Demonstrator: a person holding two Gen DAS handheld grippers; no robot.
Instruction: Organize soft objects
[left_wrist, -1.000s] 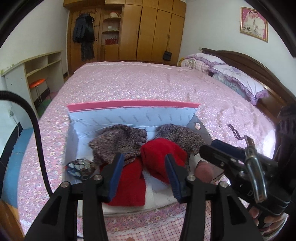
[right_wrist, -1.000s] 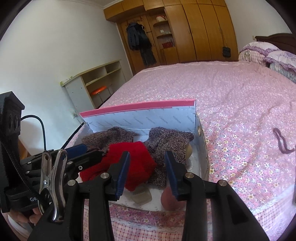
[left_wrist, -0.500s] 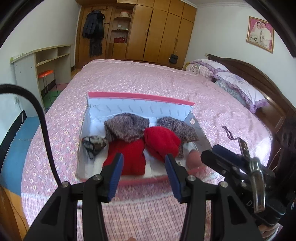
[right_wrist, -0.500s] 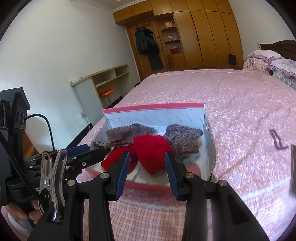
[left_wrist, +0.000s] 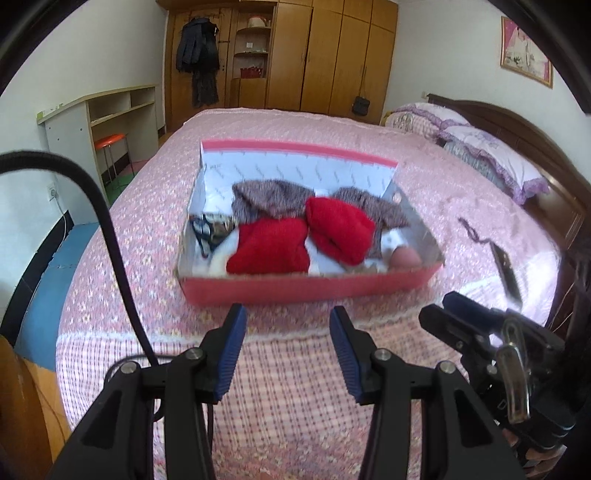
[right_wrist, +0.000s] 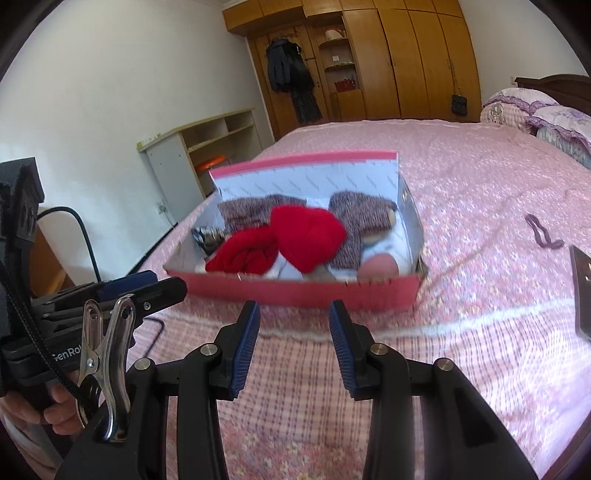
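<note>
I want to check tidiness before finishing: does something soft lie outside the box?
Yes. A dark purple cord lies loose on the pink bedspread, right of the red box, while the knitwear is inside.

The only legible lettering is "GenRo", white on black, on the left gripper (right_wrist: 110, 291) body in the right wrist view, cut off by a metal clip (right_wrist: 105, 354). Faint print lining the box (right_wrist: 306, 184) is too blurred to read.

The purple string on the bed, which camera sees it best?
The right wrist view: the string lies whole and fairly sharp on the bedspread, right of the box. In the left wrist view it is smaller and blurrier.
</note>
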